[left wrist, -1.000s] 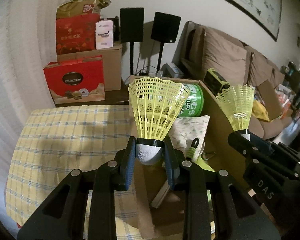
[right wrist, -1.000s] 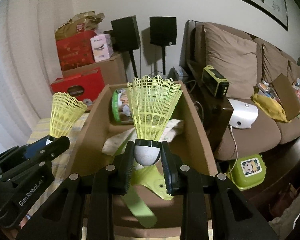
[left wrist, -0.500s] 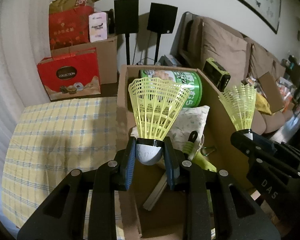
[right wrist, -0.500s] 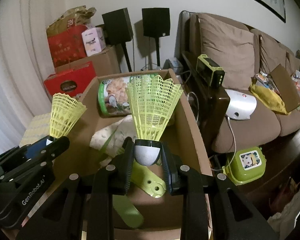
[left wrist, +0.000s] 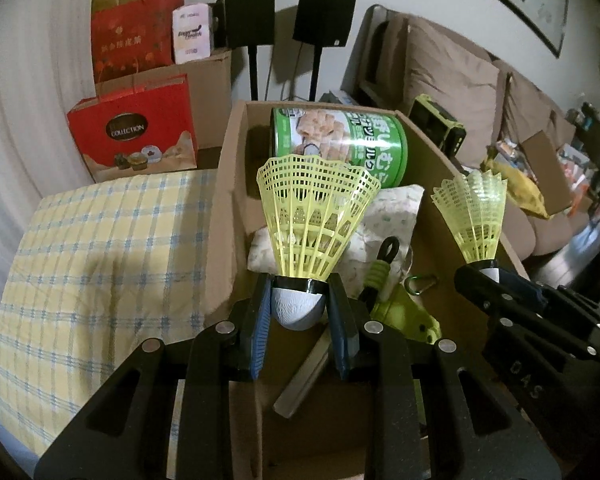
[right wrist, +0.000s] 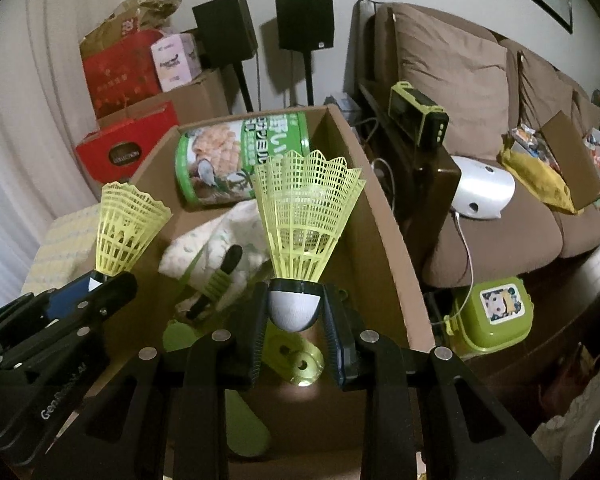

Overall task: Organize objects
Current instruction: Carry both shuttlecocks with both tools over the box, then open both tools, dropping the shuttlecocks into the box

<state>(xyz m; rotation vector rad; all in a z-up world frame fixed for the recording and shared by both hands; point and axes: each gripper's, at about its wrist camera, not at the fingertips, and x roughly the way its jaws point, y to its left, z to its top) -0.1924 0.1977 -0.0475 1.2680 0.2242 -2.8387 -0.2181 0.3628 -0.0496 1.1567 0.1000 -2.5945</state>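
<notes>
Both shuttlecocks are in hand but not yet stowed, so the organizing looks partly done. The left gripper (left wrist: 298, 308) is closed on the white cork of a yellow shuttlecock (left wrist: 316, 216), skirt pointing up, and hangs above the open cardboard box (left wrist: 226, 184); in that view the right gripper (left wrist: 485, 276) sits at about three o'clock, over the box's right wall. From the right wrist view the right gripper (right wrist: 294, 312) is likewise clamped on the cork of a second shuttlecock (right wrist: 306, 216), with the left gripper (right wrist: 100, 282) at nine o'clock. Already lying in the box are a green can (right wrist: 242, 160) on its side at the far end (twelve o'clock from either cork), a pale patterned cloth (right wrist: 216, 236) in the middle, a green-and-black handled tool (right wrist: 216, 280) across it, and flat green plastic pieces (right wrist: 296, 360) near the front. The checked surface (left wrist: 100, 260) to the left of the box shows nothing waiting on it. What is left, by my reading, is to lower both shuttlecocks into free space in the box and release them; whether other objects remain elsewhere cannot be told.
</notes>
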